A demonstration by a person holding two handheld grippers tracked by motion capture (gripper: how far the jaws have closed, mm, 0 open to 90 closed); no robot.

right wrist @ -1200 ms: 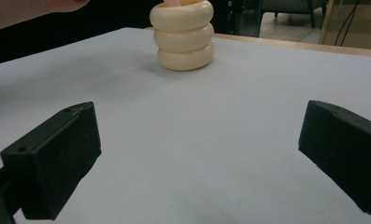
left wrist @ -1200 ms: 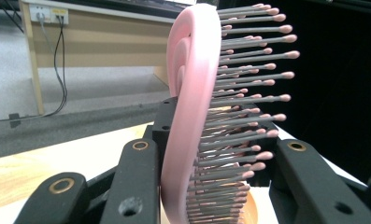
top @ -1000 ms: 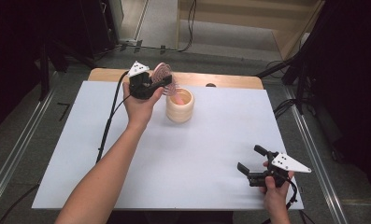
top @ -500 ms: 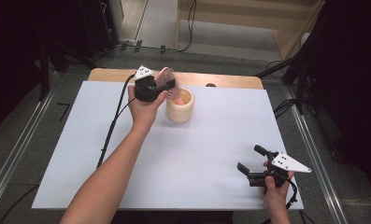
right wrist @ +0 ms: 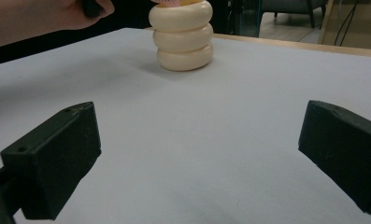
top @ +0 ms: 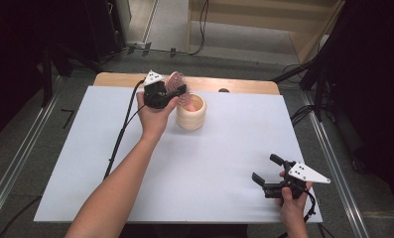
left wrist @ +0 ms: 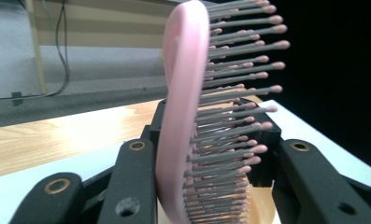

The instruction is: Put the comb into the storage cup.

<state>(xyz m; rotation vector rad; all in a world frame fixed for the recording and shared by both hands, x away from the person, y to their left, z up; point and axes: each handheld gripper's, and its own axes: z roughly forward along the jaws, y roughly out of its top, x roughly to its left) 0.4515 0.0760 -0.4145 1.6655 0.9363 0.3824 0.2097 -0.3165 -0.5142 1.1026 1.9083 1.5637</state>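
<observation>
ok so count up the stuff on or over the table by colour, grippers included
pink: 1, the hairbrush
cream: 1, the ribbed cup
black: 2, the left gripper and the right gripper
total: 4

A pink hairbrush [left wrist: 178, 121] with grey, pink-tipped bristles stands nearly upright, its round head tilted above a cream holder [top: 191, 113] and its lower end down inside the holder's open top. The holder is a squat cup of three stacked bulging rings, standing upright near the far edge of the white table [top: 209, 163], left of its middle.
</observation>
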